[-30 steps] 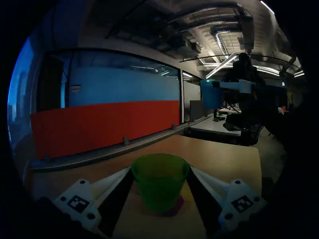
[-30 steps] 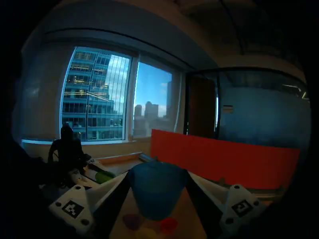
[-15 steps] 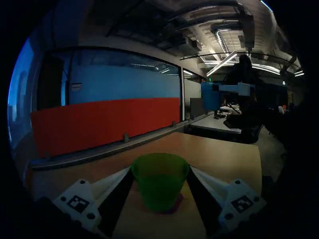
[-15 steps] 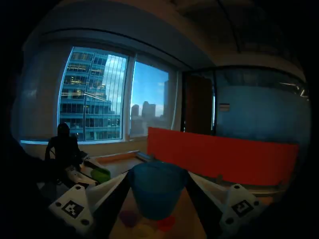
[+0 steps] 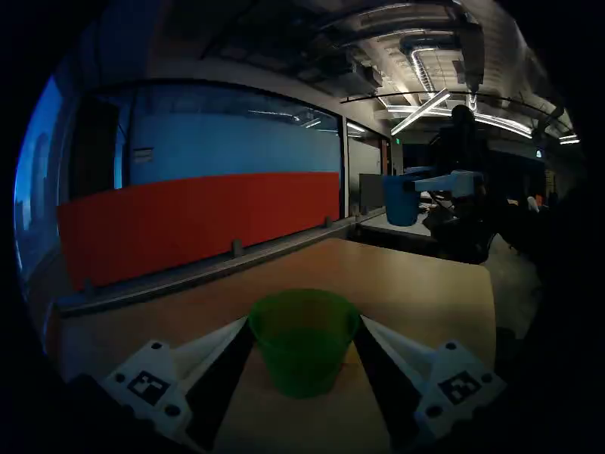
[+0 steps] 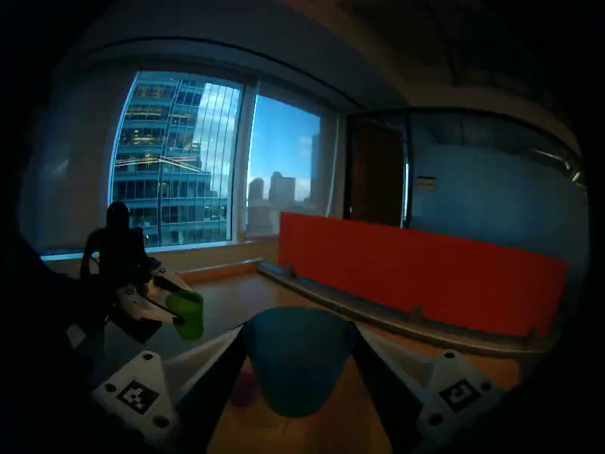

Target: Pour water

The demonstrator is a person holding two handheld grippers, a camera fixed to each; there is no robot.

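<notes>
A green cup (image 5: 304,344) stands upright between the white fingers of my left gripper (image 5: 302,333), which is shut on it, above the wooden table (image 5: 423,291). Farther off, at the right, the right gripper (image 5: 446,181) holds a blue cup (image 5: 401,203) level over the table's far end. In the right gripper view the blue cup (image 6: 297,362) sits upright in my right gripper (image 6: 297,348), shut on it. To the left there, the left gripper (image 6: 147,299) carries the green cup (image 6: 186,314). Whether either cup holds water cannot be told.
A red partition (image 5: 197,219) on a metal rail runs along the table's far side. Coloured spots (image 6: 243,390) lie on the table under the blue cup. A person (image 6: 117,253) stands dark against tall windows (image 6: 178,163). The table's right edge (image 5: 490,318) drops to the floor.
In the left gripper view the blue cup has come down from high up to near table level. In the right gripper view the green cup has come further into sight and more tabletop shows.
</notes>
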